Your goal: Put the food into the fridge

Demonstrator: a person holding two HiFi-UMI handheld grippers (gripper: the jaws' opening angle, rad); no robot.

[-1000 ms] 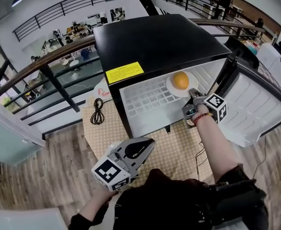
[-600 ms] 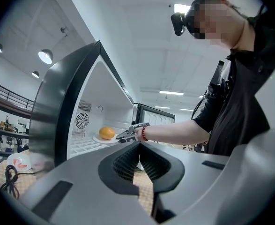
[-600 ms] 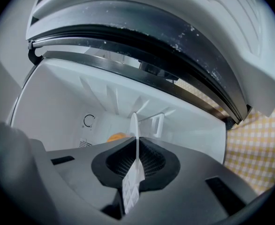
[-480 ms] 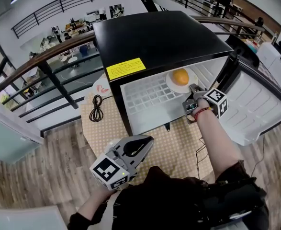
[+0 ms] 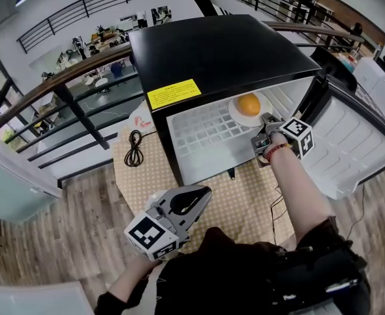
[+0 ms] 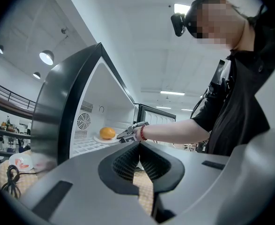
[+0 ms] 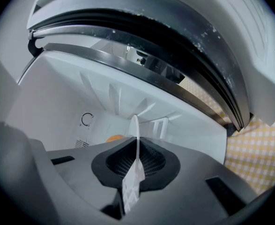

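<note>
plate [image 5: 235, 116], with the orange [image 5: 248, 104] on it, is seen on the wire shelf [image 5: 202, 135] of the fridge [image 5: 218, 51], just far of the right gripper [image 5: 265, 125], whose jaws are pinched on its near rim, while the left gripper [image 5: 204, 195] is kept pressed together and empty, well apart at near left.

A coiled black cable [image 5: 134, 151] is lying on the yellow checked cloth [image 5: 147, 184] near its left edge; wooden floor [image 5: 54, 241] is showing around, and a dark railing [image 5: 51, 90] is running behind it
</note>
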